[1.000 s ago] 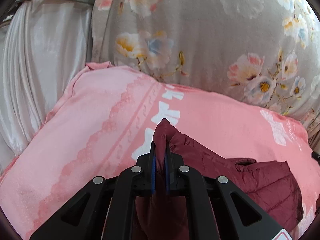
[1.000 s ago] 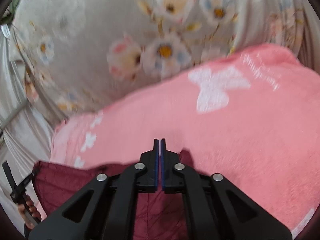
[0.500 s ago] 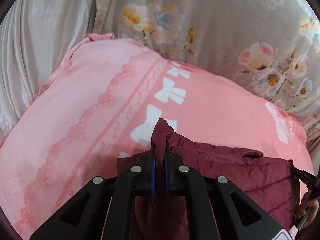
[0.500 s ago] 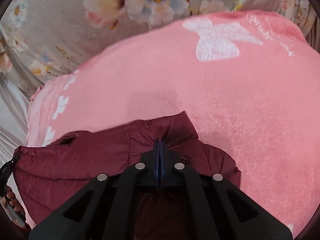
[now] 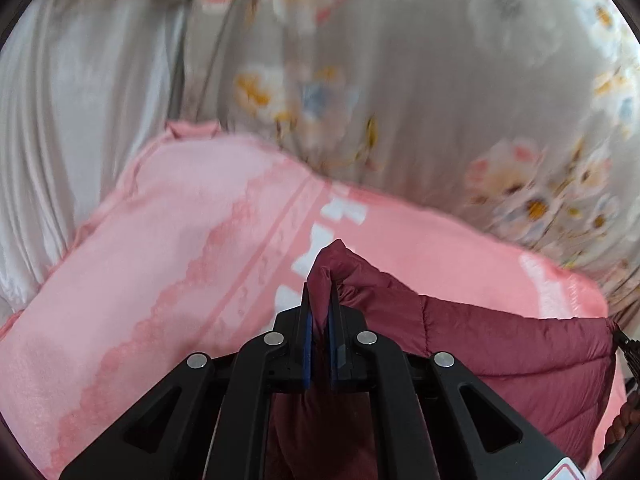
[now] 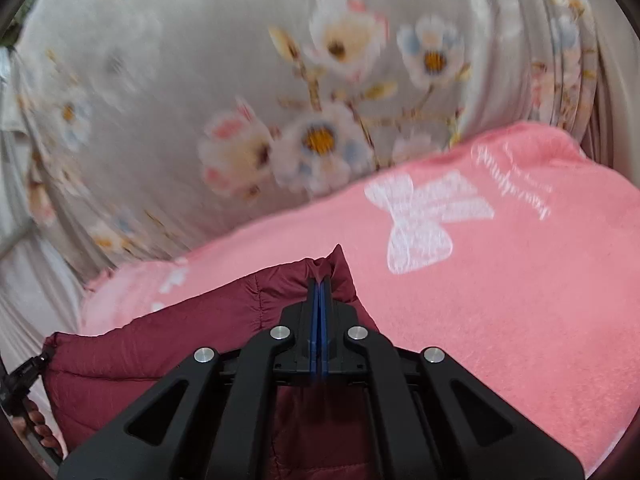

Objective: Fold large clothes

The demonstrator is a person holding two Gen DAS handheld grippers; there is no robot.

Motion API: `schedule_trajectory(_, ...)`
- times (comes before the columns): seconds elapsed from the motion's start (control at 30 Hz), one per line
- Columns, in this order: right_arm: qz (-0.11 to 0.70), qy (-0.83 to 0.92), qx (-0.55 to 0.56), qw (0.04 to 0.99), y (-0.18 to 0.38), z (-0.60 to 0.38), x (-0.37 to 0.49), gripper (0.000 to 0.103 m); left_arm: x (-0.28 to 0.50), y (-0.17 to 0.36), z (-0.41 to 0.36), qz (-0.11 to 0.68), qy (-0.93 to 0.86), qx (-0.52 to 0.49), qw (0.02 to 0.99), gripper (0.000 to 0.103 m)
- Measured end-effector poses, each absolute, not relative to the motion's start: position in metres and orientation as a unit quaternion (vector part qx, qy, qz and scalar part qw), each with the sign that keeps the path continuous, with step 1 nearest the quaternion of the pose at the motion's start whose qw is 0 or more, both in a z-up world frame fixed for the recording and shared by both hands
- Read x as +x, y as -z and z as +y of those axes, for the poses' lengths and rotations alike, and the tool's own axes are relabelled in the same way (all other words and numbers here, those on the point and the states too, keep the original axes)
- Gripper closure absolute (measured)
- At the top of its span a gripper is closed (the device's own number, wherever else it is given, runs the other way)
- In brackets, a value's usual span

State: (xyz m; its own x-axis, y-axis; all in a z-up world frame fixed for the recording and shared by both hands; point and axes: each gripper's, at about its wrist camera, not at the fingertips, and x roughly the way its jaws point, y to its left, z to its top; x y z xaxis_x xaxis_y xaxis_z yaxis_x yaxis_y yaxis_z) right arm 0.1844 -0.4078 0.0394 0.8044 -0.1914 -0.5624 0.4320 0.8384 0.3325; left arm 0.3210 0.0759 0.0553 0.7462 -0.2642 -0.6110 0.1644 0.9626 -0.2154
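The left claw (image 5: 319,300) is being held nearly closed, its blue-padded fingers (image 5: 306,330) pinching a fold of maroon cloth between them. The right claw (image 6: 319,292) is being kept pressed together, pads almost touching, with cloth caught at the tips. Both claws are being pointed forward, level, side by side.

Floral curtain (image 5: 440,80) motion-blurred in both views. Maroon jacket (image 6: 200,340) lower part hidden behind gripper bodies, cut by bottom edge. Blanket script (image 6: 516,184) unreadable.
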Motion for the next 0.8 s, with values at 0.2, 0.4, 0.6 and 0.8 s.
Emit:
schedule_trajectory(0.2,0.373,0.175,0.227,0.882,0.056,-0.403,0.196,0.103,0.363,0.053,0.056,0.476,0.062,0.000,0.877,0.098)
schedule_trajectory(0.4,0.388,0.165,0.211,0.882,0.077,-0.395,0.168,0.103,0.334,0.079,0.056,0.457,0.069,0.021,0.887,0.097)
schedule_trajectory(0.6,0.399,0.164,0.203,0.879,0.072,-0.395,0.174,0.102,0.340,0.076,0.053,0.461,0.054,0.032,0.885,0.085)
schedule_trajectory(0.8,0.343,0.174,0.202,0.901,0.026,-0.393,0.130,0.089,0.311,0.039,0.090,0.432,0.054,0.012,0.900,0.059)
